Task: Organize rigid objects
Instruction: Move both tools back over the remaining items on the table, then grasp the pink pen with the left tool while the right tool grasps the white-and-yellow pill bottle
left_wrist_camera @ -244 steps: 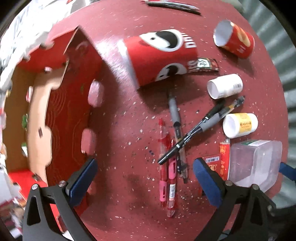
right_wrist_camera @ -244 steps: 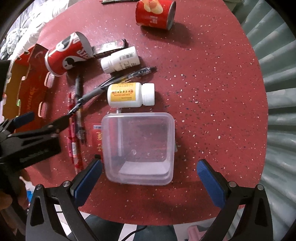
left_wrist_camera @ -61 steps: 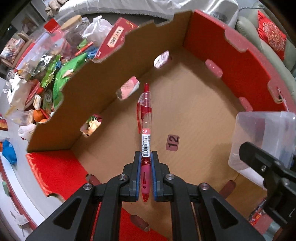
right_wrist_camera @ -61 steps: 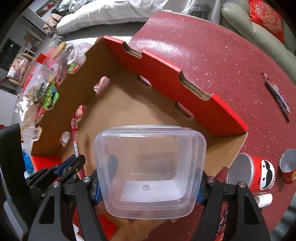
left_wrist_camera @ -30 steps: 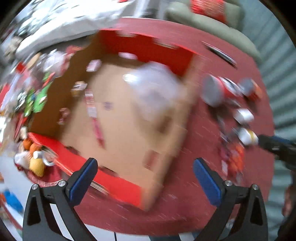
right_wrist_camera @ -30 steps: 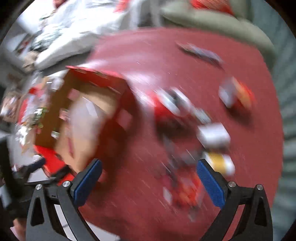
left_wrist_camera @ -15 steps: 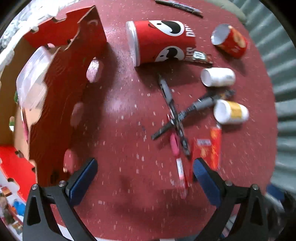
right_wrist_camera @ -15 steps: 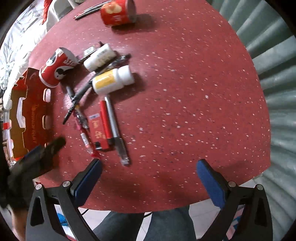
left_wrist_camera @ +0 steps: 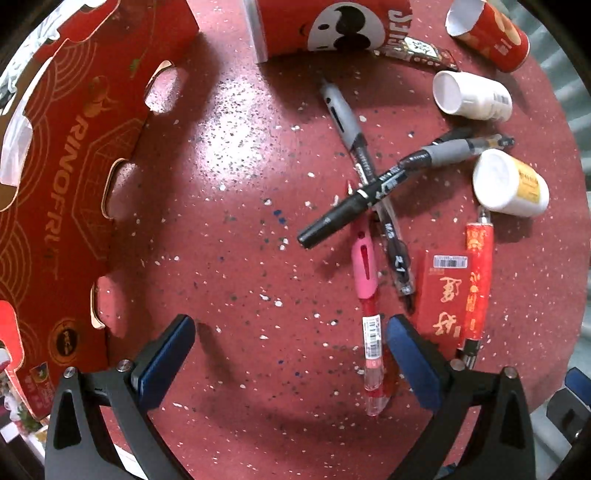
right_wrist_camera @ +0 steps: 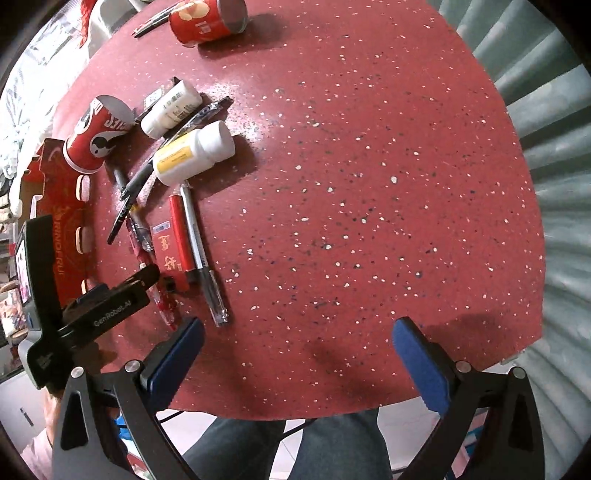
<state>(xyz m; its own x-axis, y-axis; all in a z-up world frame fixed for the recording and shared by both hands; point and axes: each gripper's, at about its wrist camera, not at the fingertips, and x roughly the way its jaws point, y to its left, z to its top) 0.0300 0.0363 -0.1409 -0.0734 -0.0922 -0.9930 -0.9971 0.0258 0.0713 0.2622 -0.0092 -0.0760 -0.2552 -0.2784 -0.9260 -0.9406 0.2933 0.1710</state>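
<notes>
The red-and-pink pen (left_wrist_camera: 369, 306) lies flat on the speckled red table (left_wrist_camera: 229, 229), its clear end just inside the right finger of the left gripper (left_wrist_camera: 290, 345), whose jaws are spread wide and grasp nothing. Taking this pen as landmark: a black marker (left_wrist_camera: 354, 205) crosses over its far end, and a grey-grip pen (left_wrist_camera: 354, 140) runs under that marker and on along the pen's right side. Just to the right of the pen lies a flat red packet (left_wrist_camera: 441, 299) with gold characters, and touching that packet's far side a red stick (left_wrist_camera: 476, 280). Farther right and beyond sit a yellow-labelled white bottle (left_wrist_camera: 509, 188) and a plain white bottle (left_wrist_camera: 472, 96), both on their sides, with a 2nd grey-grip pen (left_wrist_camera: 454, 153) between them. Past these lie a large red chip can (left_wrist_camera: 332, 26), a dark snack wrapper (left_wrist_camera: 417, 51) against it, and a small red can (left_wrist_camera: 487, 27). Well to the left of the pen stands the red cardboard box (left_wrist_camera: 62, 177), its scalloped wall upright; the stretch of table between pen and box is bare. In the right wrist view a clear pen (right_wrist_camera: 203, 254) lies beside the red stick, on the side away from the landmark pen. The right gripper (right_wrist_camera: 297, 352) hangs near the table's near edge, to the right of the pen cluster, its jaws released and holding nothing, over a wide bare area that runs to the rounded table rim, with grey ribbed curtain (right_wrist_camera: 554, 147) beyond it.
</notes>
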